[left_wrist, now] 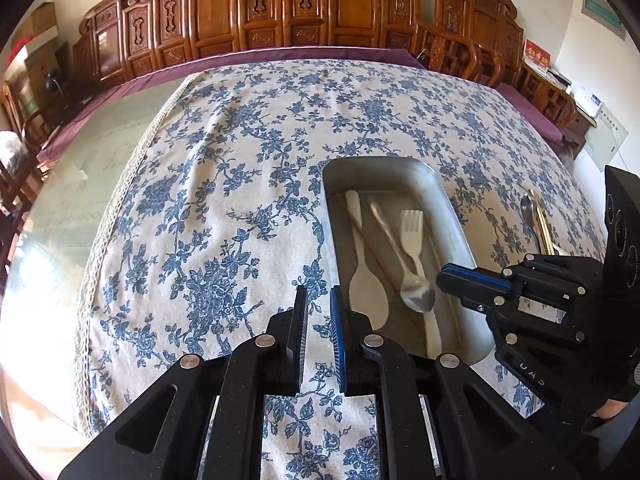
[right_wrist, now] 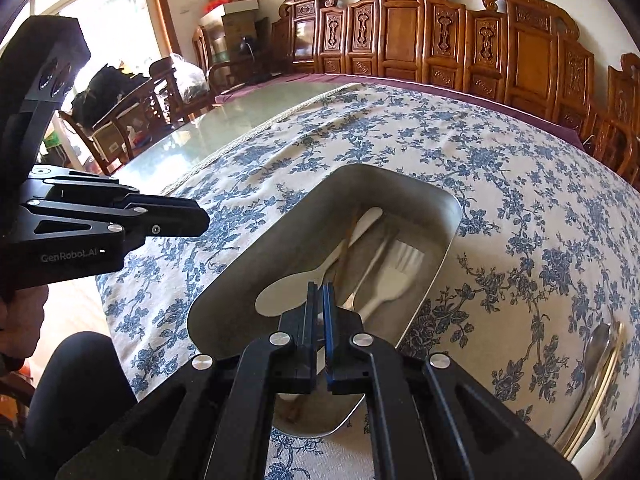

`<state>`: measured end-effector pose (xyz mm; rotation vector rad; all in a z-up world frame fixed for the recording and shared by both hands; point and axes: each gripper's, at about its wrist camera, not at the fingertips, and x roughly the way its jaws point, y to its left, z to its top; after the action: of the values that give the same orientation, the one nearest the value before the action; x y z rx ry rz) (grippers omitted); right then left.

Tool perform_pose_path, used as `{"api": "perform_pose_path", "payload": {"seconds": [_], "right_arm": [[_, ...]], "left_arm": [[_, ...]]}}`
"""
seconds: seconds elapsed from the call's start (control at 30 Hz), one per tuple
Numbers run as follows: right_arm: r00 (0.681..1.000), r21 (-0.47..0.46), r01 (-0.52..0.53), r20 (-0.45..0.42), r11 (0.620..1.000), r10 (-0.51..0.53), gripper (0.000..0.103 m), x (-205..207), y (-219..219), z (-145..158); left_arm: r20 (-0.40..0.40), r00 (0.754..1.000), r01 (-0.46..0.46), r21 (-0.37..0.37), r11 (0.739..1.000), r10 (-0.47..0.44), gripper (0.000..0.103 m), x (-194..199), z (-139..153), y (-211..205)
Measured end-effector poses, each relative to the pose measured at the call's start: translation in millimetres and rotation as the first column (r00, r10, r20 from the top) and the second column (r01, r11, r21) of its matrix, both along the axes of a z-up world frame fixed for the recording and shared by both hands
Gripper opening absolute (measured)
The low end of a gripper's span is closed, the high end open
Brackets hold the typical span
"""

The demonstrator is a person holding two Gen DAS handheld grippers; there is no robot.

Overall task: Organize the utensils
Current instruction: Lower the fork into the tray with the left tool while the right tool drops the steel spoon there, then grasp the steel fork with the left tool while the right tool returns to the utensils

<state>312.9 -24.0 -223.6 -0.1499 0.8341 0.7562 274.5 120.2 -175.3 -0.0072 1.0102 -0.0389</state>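
Right gripper (right_wrist: 319,286) jaws pinching a chopstick (right_wrist: 347,240) over the tray (right_wrist: 448,216), left gripper (left_wrist: 319,292) jaws nearly shut, empty; you'd release next

We are looking across a long table draped in a white cloth printed with blue flowers (left_wrist: 224,184), lying over a pale green glass tabletop (right_wrist: 248,108). Carved reddish-brown wooden chairs (left_wrist: 256,12) are lining its far edge against cream walls (left_wrist: 568,12). Daylight is pouring through a window (right_wrist: 108,12) at the upper left, beside stacked cardboard boxes (right_wrist: 236,4).
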Motion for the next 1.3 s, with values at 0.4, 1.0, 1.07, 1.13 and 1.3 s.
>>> {"api": "perform_pose_path", "payload": {"seconds": [0.4,1.0,1.07,1.13,1.3], "right_arm": [[0.995,0.024,0.090,0.047,0.996,-0.091,0.007,-18,-80,29],[0.934,-0.048,0.351,0.085,0.935,-0.346,0.026,-21,-268,20],[0.925,-0.049,0.377,0.078,0.925,-0.372,0.034,-17,-280,17],[0.918,-0.049,0.393,0.080,0.918,-0.388,0.040,-14,-284,16],[0.903,-0.041,0.429,0.053,0.902,-0.427,0.042,-6,-303,12]], "left_arm": [[0.058,0.997,0.052,0.009,0.999,-0.052,0.030,-11,15,-34],[0.088,0.977,0.199,-0.034,0.980,-0.195,0.051,3,-4,-177],[0.075,0.974,0.218,-0.028,0.975,-0.216,0.051,8,-10,-192],[0.068,0.968,0.242,-0.020,0.970,-0.241,0.051,14,-16,-208],[0.037,0.957,0.287,-0.019,0.958,-0.286,0.046,36,-33,-245]]}}
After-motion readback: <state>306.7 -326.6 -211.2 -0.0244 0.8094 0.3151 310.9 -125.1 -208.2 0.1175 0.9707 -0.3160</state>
